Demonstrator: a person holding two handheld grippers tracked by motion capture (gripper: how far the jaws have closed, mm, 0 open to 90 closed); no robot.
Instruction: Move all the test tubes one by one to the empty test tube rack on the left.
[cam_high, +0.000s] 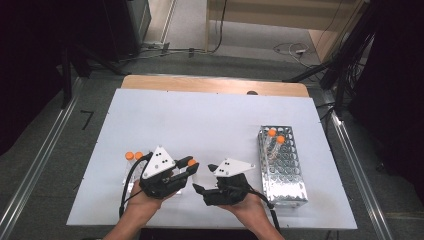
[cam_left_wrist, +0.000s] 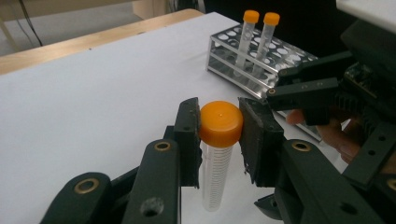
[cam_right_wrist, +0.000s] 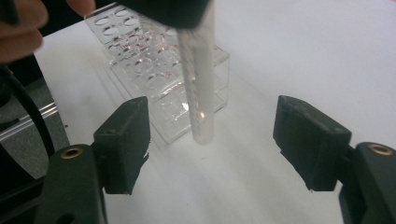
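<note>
Tube (cam_left_wrist: 216, 172) light, rigid, slick plastic — left gripper (cam_left_wrist: 219, 135) clamped on orange cap (cam_left_wrist: 221, 122); right gripper (cam_right_wrist: 212, 140) spread wide around lower barrel, best gripped mid-body, gently.

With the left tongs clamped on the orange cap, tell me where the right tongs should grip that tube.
Probably the clear body of the tube below the orange cap, from the side. It hangs upright between the open right tongs, its wall bare.

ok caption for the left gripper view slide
Left hand-held gripper clamps the orange cap of a clear plastic tube, metal rack behind.
</note>
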